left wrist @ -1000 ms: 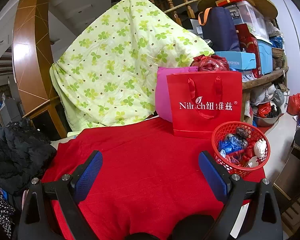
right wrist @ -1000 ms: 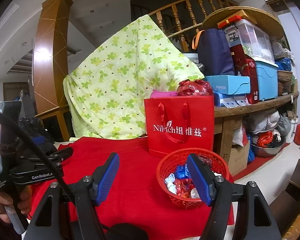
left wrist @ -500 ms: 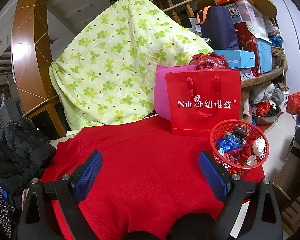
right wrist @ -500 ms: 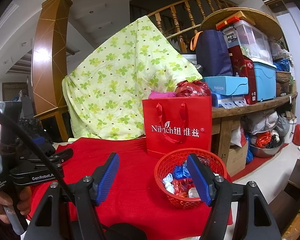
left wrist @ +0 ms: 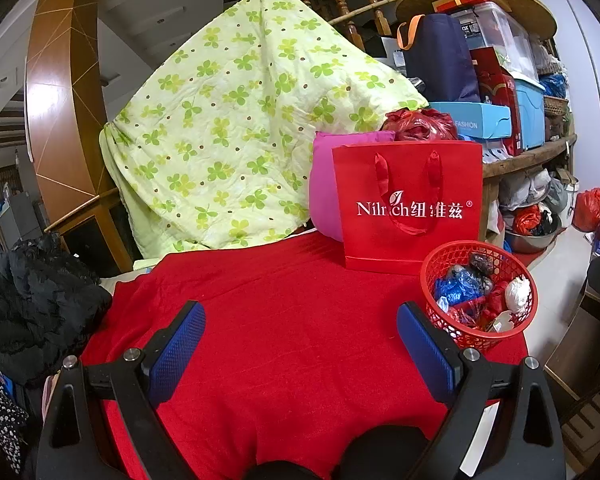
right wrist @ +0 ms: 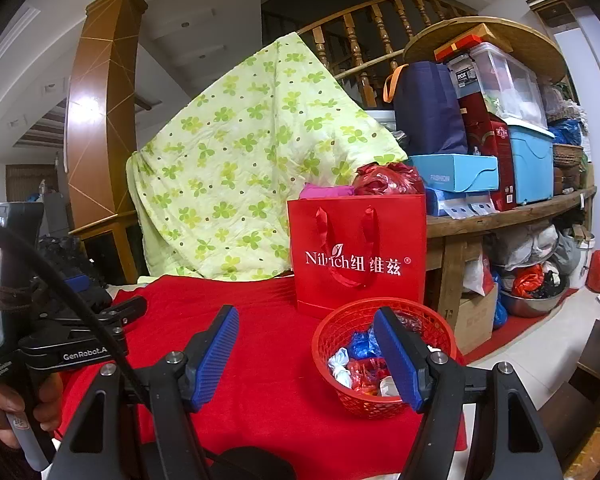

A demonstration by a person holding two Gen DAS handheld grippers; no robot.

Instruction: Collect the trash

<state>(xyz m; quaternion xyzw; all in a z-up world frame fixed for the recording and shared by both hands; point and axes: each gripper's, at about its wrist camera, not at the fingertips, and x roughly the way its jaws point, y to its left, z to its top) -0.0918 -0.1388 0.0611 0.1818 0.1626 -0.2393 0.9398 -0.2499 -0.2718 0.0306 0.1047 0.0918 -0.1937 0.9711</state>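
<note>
Trash (left wrist: 476,294), crumpled wrappers in blue, red & white, is seen piled in a red basket (left wrist: 432,276) at approx. 3 o'clock on the red cloth (left wrist: 280,320). A red gift bag (left wrist: 408,208) is stood just behind, at 12 o'clock of the basket. Left gripper (left wrist: 300,334) and right gripper (right wrist: 306,350) are both held wide, w/ nothing between the pads.

A green clover-print quilt (left wrist: 236,128) drapes behind a red gift bag (left wrist: 408,208) on red cloth (left wrist: 284,320).
</note>
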